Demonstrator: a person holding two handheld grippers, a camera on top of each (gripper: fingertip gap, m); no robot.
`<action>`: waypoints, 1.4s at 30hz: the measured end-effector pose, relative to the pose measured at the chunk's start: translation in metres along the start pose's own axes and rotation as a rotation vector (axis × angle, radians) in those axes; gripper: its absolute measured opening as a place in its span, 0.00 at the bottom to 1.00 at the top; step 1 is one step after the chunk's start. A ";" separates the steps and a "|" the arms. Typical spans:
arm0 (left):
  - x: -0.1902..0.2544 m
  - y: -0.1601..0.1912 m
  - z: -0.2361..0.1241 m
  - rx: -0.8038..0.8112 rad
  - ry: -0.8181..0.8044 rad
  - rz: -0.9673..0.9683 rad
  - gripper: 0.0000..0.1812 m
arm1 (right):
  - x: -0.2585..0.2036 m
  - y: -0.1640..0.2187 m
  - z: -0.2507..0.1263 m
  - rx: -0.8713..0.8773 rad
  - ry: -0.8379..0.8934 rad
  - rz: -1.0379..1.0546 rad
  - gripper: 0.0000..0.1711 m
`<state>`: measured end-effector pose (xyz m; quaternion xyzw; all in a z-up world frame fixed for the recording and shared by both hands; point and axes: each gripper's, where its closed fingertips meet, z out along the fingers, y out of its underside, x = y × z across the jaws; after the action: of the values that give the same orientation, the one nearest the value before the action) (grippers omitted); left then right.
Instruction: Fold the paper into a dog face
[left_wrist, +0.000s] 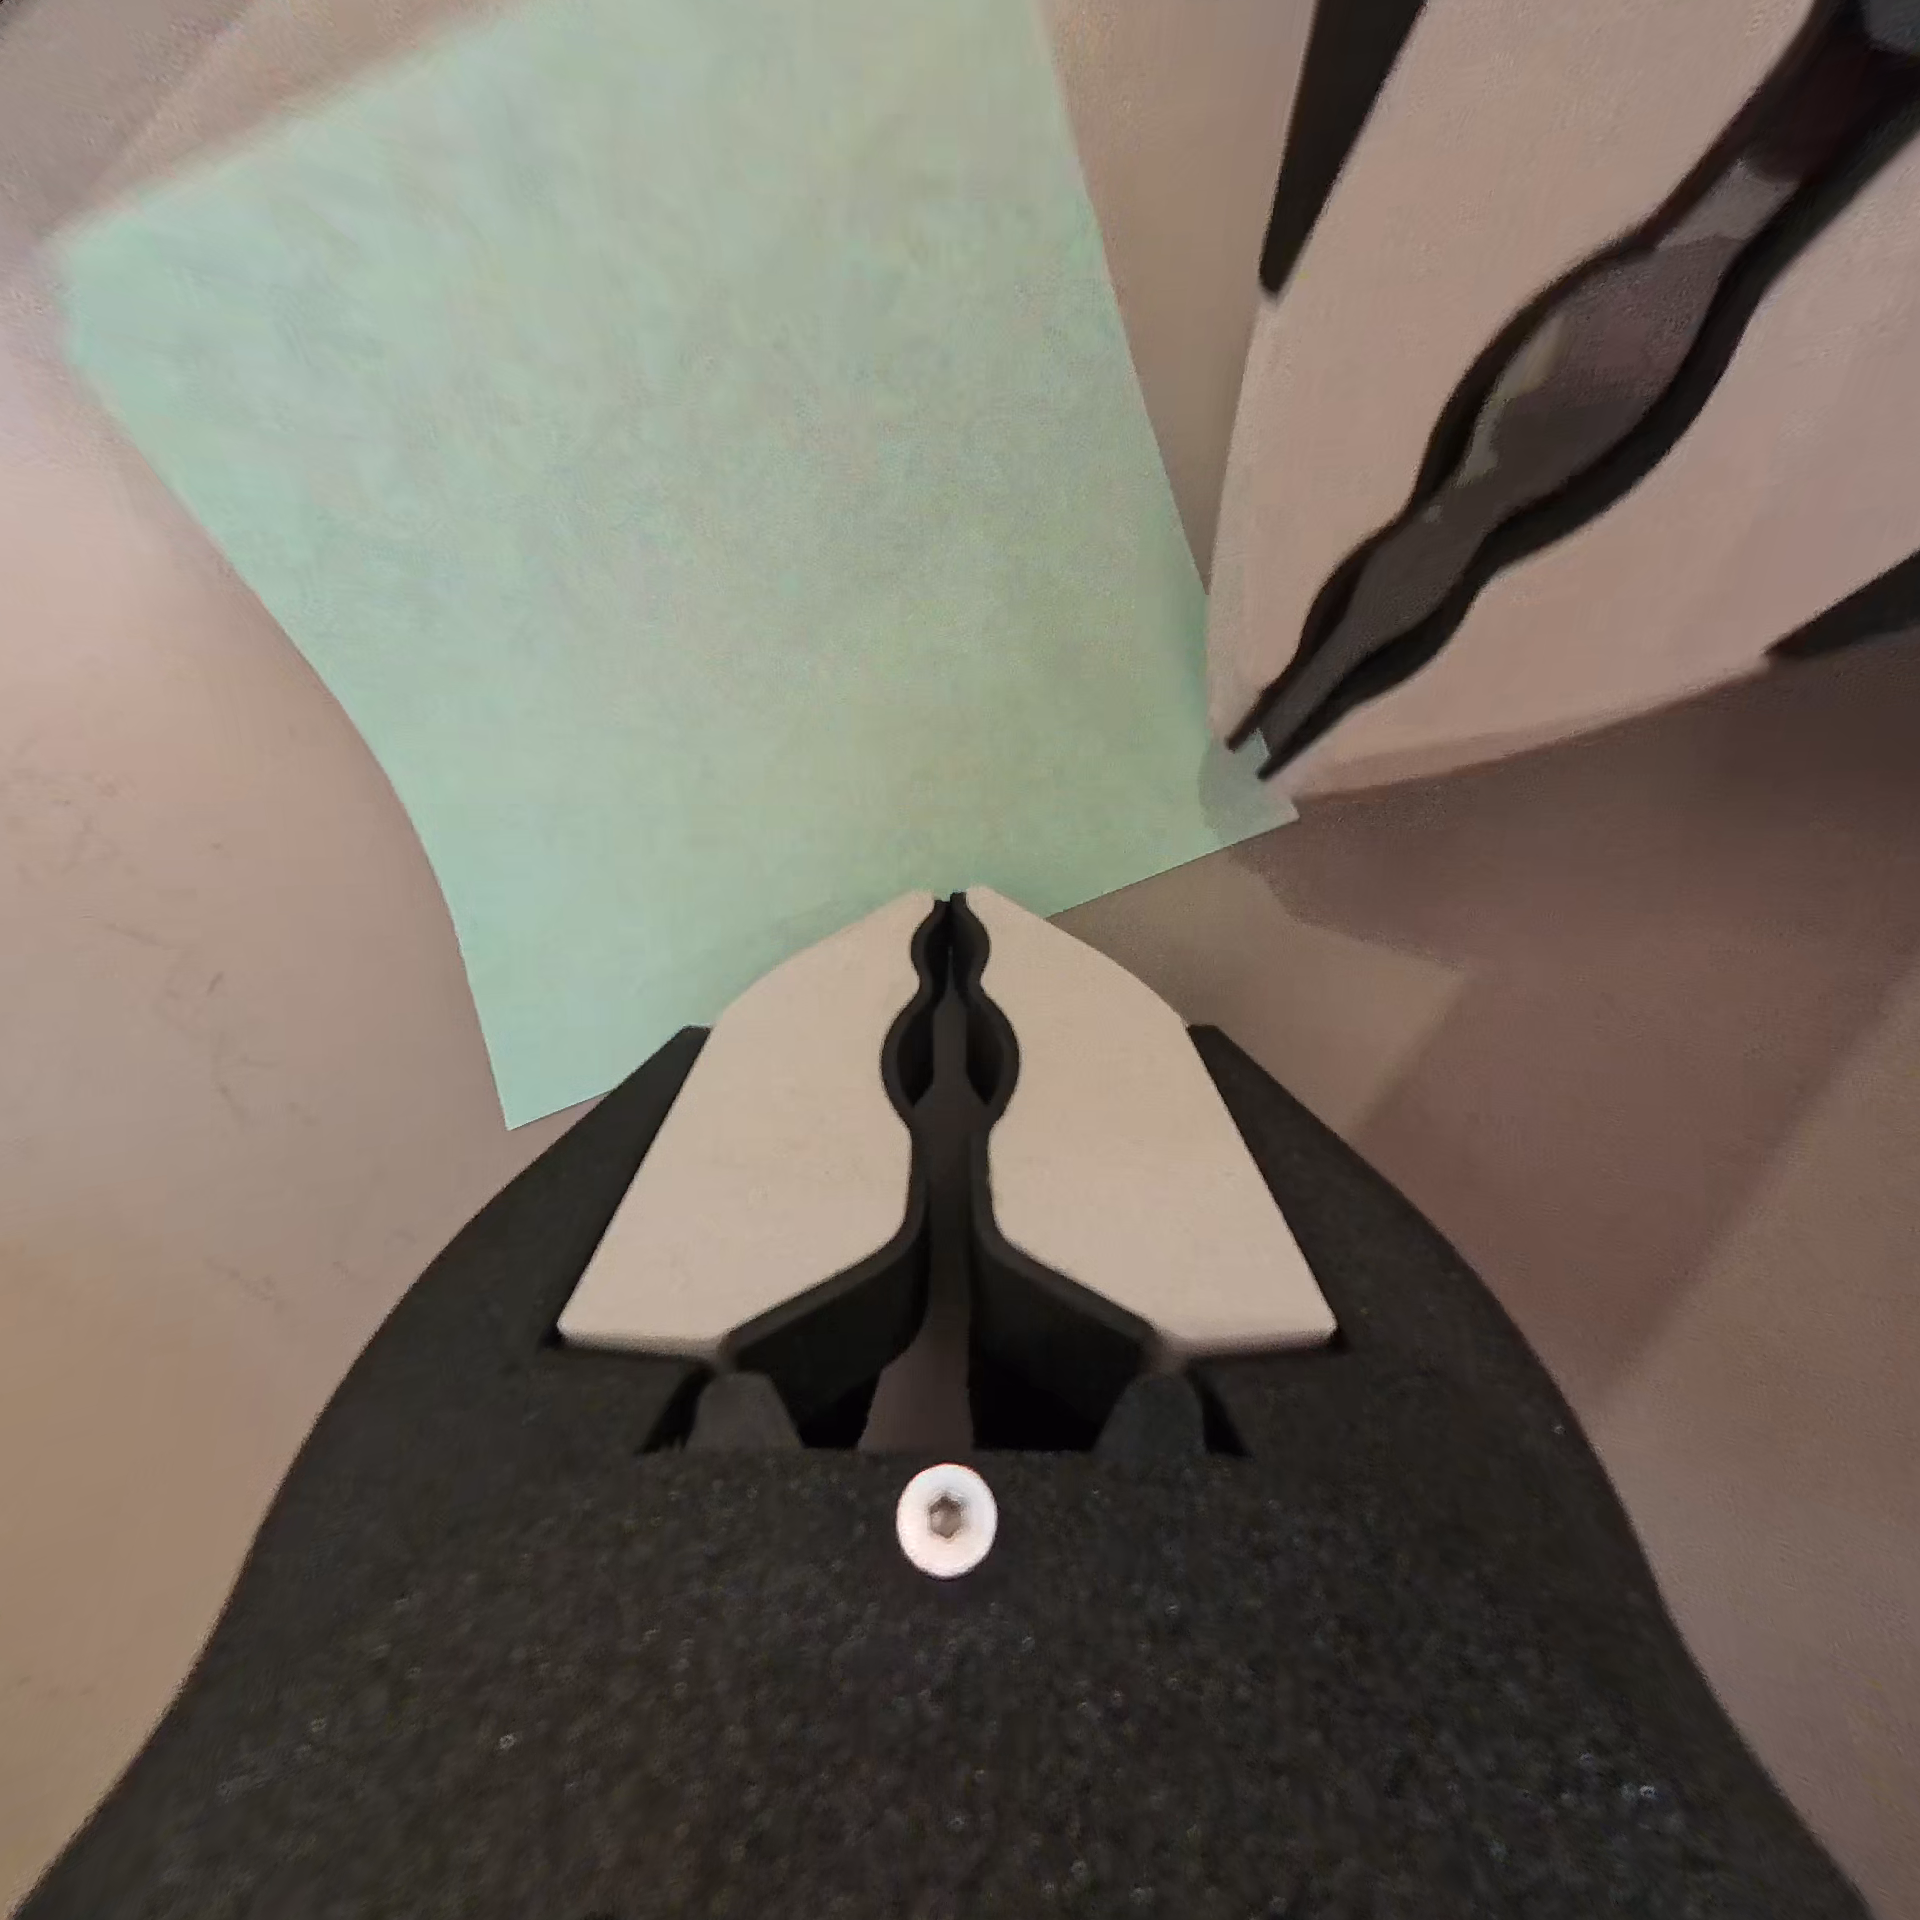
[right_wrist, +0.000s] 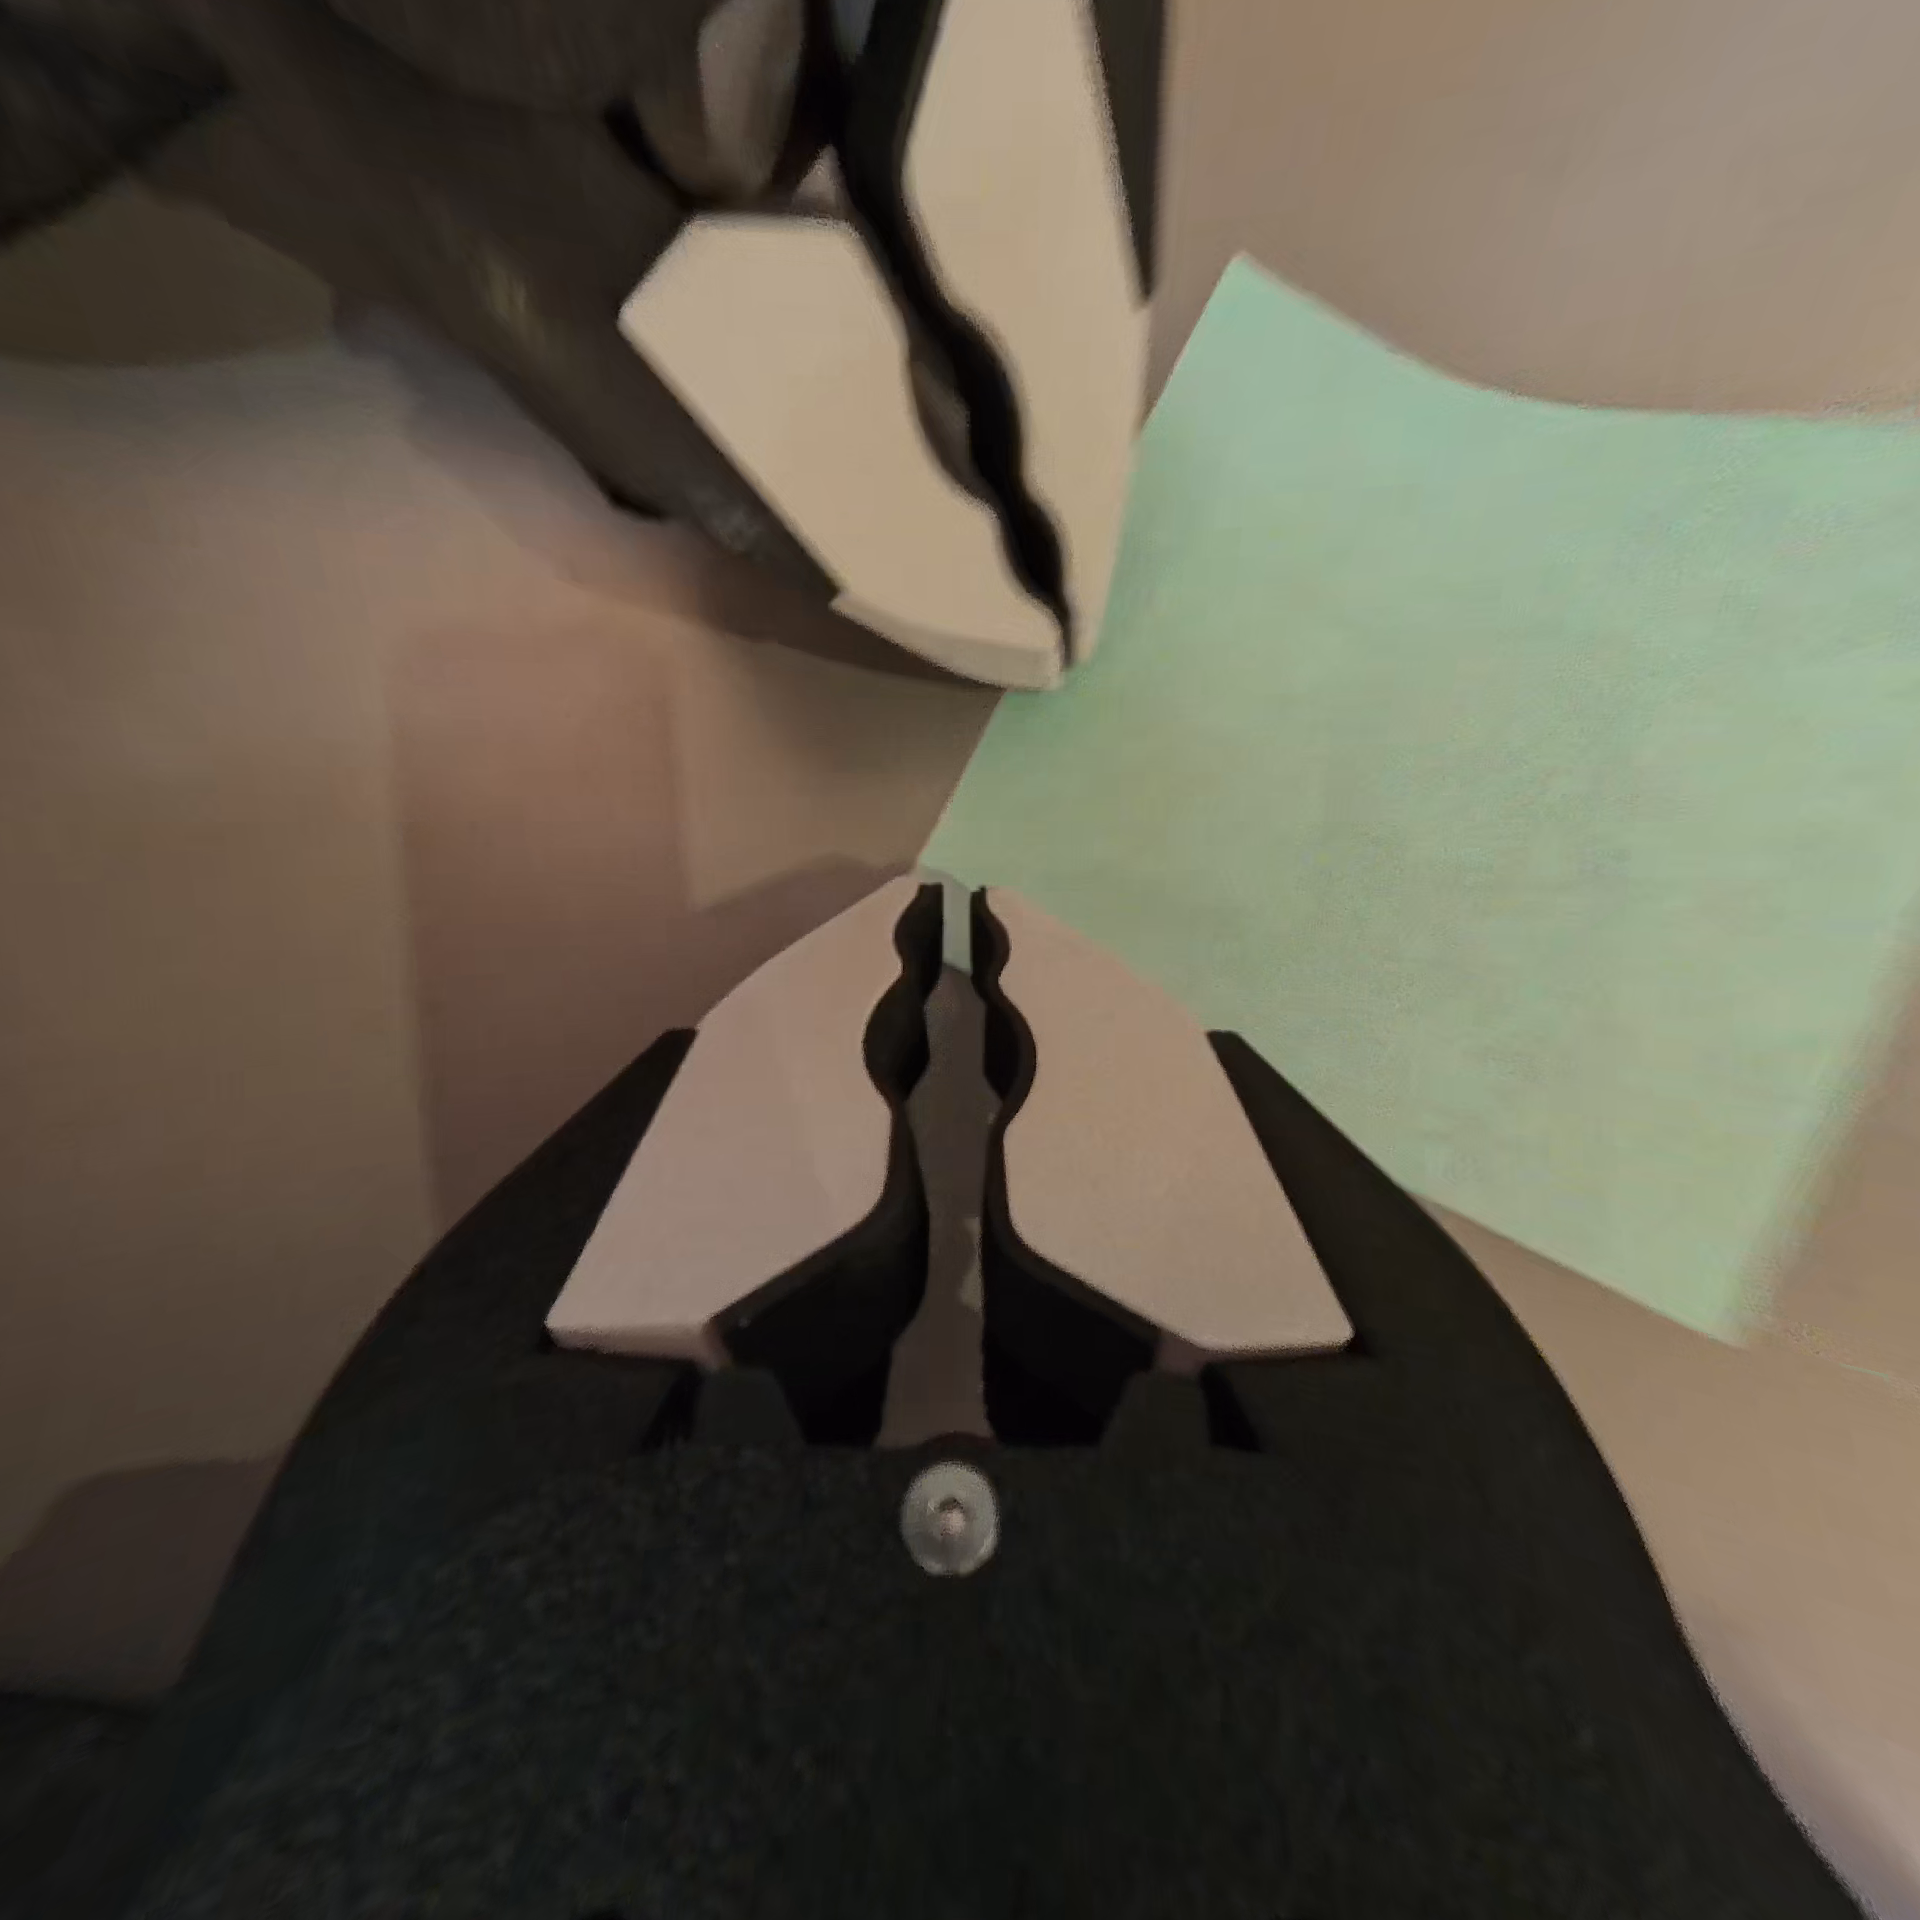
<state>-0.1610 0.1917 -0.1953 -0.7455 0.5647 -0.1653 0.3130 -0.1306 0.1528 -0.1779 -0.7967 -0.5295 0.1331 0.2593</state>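
The paper (left_wrist: 623, 499) is a flat, pale green square without any crease that I can see, so the folding seems to be at its very beginning. It lies on, or just above, the beige table (left_wrist: 156, 935); no table edge or corner shows in either view, so I cannot place it better than that.

The left gripper (left_wrist: 953, 902) is clenched, and its tips touch the near edge of the paper. Whether they really pinch the sheet or only press beside it, I cannot tell. The right gripper (right_wrist: 957, 891) is nearly closed on a corner of the paper, and a thin strip of green shows between its fingers, so I judge it is grasping that corner.

The risks, as I judge them:
- Both grips are very shallow, so the thin sheet can slip out when it is lifted.
- If the two grippers pull apart, the corner may tear or wrinkle.
- If the corners meet badly, the first crease will be crooked.
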 end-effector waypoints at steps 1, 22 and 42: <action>0.000 0.000 0.000 0.000 0.000 0.000 0.00 | 0.009 -0.005 -0.006 0.039 0.031 0.014 0.03; 0.001 -0.001 0.000 0.012 0.034 -0.032 0.00 | 0.140 -0.035 0.044 0.171 -0.226 0.519 0.16; 0.002 0.001 -0.002 0.007 0.033 -0.013 0.00 | 0.146 -0.079 0.009 0.428 -0.831 0.805 0.13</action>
<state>-0.1620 0.1894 -0.1945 -0.7452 0.5643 -0.1819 0.3051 -0.1371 0.3124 -0.1322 -0.7457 -0.2056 0.6233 0.1148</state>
